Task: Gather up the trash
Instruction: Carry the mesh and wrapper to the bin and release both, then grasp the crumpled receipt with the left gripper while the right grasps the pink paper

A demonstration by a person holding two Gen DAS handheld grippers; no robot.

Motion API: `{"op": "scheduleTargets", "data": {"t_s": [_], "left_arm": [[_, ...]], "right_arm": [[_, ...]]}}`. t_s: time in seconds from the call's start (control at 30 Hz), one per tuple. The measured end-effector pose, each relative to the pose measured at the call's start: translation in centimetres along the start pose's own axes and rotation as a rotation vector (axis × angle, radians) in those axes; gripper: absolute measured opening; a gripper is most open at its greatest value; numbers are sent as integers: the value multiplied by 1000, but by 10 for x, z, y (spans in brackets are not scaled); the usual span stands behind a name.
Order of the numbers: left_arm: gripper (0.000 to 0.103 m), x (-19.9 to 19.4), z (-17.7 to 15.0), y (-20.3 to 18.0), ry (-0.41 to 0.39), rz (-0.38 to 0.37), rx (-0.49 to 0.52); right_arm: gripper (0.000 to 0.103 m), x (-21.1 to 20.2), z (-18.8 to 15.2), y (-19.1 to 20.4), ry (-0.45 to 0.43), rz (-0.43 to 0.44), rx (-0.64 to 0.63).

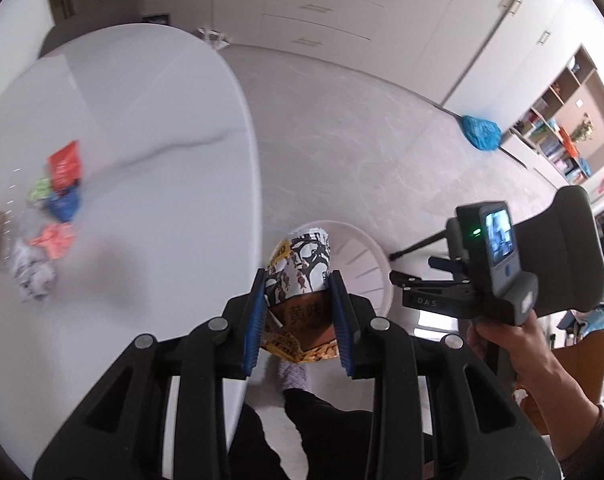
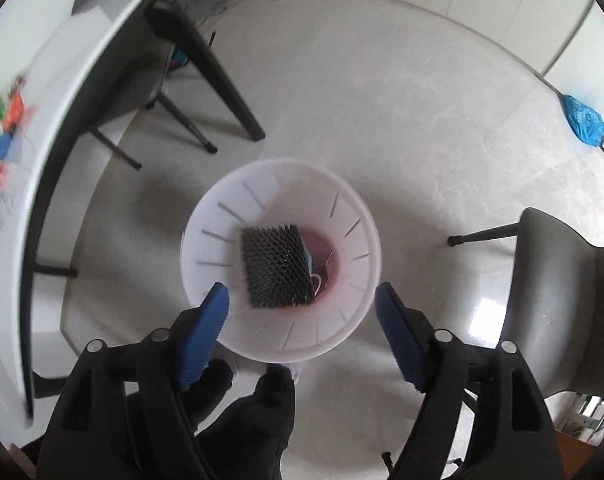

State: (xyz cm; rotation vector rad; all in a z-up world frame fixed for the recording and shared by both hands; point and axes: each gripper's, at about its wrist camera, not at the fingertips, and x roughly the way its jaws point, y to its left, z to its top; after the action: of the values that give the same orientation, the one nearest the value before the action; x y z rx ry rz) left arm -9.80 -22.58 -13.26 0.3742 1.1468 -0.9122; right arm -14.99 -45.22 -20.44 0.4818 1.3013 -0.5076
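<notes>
**Snack bag over the bin: handling notes**

**Position.** The snack bag (image 1: pixel 298 280) is clamped between the blue pads of the left gripper (image 1: pixel 298 312) and hangs past the edge of the white table (image 1: pixel 150 128), above the floor and near the rim of the white bin (image 1: pixel 365 264). The right gripper (image 2: pixel 302 320) stands wide open, nothing between its pads, directly over the bin (image 2: pixel 222 216). A dark, ridged square piece (image 2: pixel 274 264) already lies inside the bin.

**Appearance.** The bag is a printed foil or plastic wrapper: black-and-white figures on the upper part, a brown band with lettering below, yellow and orange at the lower end. It looks creased and partly flattened.

**Handling.** Judged from the frames, the bag is light, thin and soft, with no stiffness of its own. It will fold rather than resist, and its glossy film may slip. Grip across the flat middle, as shown, where both layers pinch together. Avoid the loose ends. It is not fragile. When let go it may drift or catch on a pad, so release it well inside the rim.

**Remaining items.** More crumpled wrappers (image 1: pixel 54 200) lie on the table.
</notes>
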Motion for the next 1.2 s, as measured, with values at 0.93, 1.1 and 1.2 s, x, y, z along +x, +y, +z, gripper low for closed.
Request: {"op": "scheduleTargets", "data": {"t_s": [0.93,1.1,1.2], "left_arm": [[93,20,18,-47,13,-59,42],[93,3,13,-17,-26,-9,-9],[93,-11,7,11,-55,50,-60]], "right_arm": [[92,-121,13,-22,-205,7,43],[95,-133,20,3,-227,29,9],[99,-142,27,22,-258,41,-20]]}}
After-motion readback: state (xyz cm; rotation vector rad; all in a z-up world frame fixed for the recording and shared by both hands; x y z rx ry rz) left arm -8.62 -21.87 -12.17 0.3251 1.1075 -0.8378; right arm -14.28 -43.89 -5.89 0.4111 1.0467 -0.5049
